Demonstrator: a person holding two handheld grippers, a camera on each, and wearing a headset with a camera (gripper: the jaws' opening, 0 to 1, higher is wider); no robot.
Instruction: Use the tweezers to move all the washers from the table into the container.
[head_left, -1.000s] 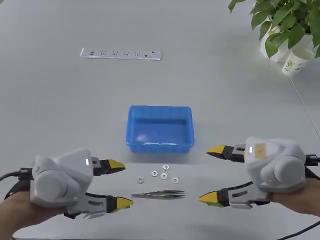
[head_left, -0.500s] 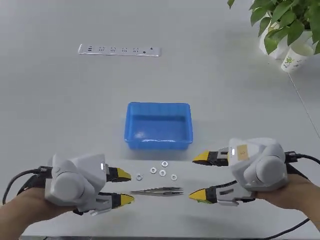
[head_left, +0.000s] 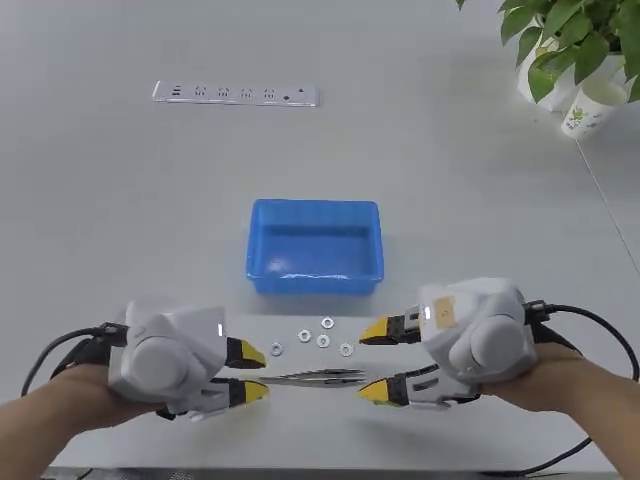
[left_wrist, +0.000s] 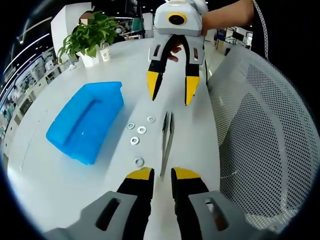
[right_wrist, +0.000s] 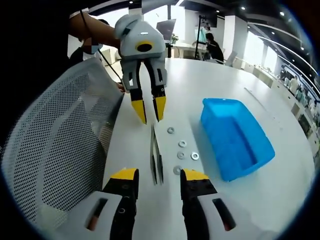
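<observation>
Low in the head view, the slim metal tweezers (head_left: 315, 377) lie on the white surface (head_left: 120, 220) between the left gripper (head_left: 256, 372), fingers narrowly parted, and the right gripper (head_left: 371, 362), fingers spread wider, both empty; just above them, five small silver washers (head_left: 323, 341); farther up, at centre frame, the blue rectangular plastic container (head_left: 315, 245).

Left tongs (head_left: 256, 372) and right tongs (head_left: 368, 361): pale grey bodies, black jaws, yellow tips. Between them, tweezers (head_left: 315, 377): silver-grey. Just beyond the tips, washers (head_left: 323, 341): silver. Farther ahead, container (head_left: 315, 283): bright blue. Surface (head_left: 450, 180): plain off-white. Chair mesh (left_wrist: 260, 125) beside the tongs: white, dotted perforations.
</observation>
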